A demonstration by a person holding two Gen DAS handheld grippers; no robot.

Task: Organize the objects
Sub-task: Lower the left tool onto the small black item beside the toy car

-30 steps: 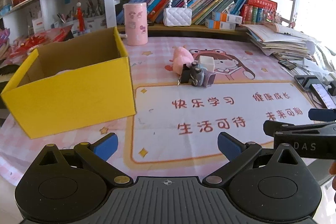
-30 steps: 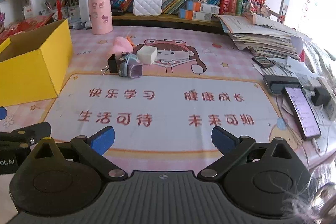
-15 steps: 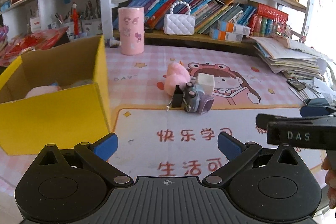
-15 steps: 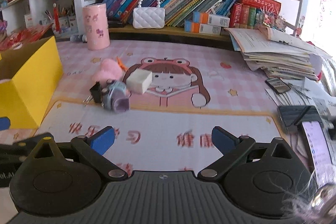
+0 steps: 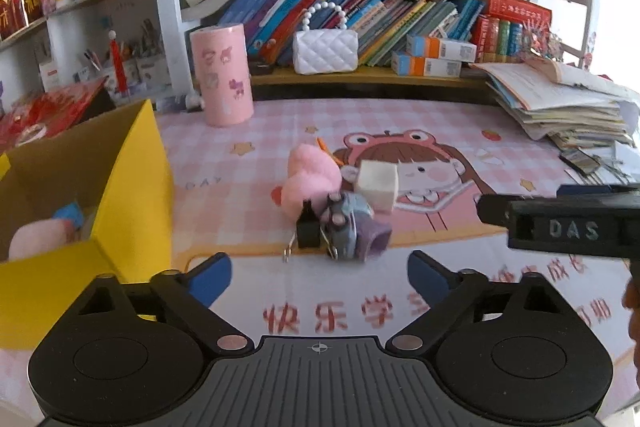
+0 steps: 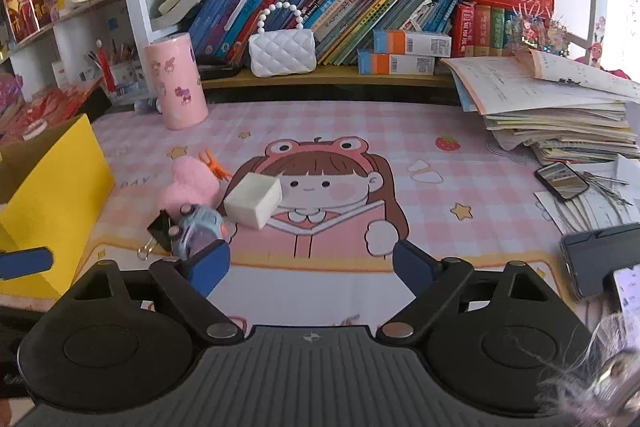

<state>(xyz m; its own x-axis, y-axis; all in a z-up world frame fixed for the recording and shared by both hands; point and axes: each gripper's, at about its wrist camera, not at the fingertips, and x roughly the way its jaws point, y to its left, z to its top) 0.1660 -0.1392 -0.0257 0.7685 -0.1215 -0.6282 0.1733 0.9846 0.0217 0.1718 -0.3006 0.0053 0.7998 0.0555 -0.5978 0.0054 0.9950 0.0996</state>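
Change since a second ago: both grippers have closed in on the little heap of objects, which now sits larger and nearer in both wrist views, while the yellow box has slid toward the left edge.
Desk mat [image 6: 460,163]: pink check with a cartoon girl, carrying everything still to be sorted.
Yellow box [image 5: 132,195]: one, open-topped, at the left of the mat, well apart from the heap; probably the place the objects go. One pink soft thing and one blue scrap already show inside it in the left view.
Loose heap: four objects huddled touching each other near the mat's middle, so any pick will likely nudge a neighbour.
Pink plush [image 5: 312,183]: one, at the back left of the heap.
White block [image 6: 253,201]: one, tilted on an edge against the toy.
Toy camera [image 5: 346,223]: one, grey-blue with a purple end, at the front.
Binder clip [image 5: 307,229]: one, black, standing just left of the toy camera, wire loops toward the viewer.
Left gripper [image 5: 319,277]: jaws apart and holding nothing, having just narrowed a little; aimed at the clip and toy camera just beyond its tips.
Right gripper [image 6: 311,265]: jaws also apart, nothing held, likewise just narrowed; its left tip sits in front of the toy camera, contact not clear.
Step in hand, as I judge it: approach for a first pick from the heap, nothing yet lifted.
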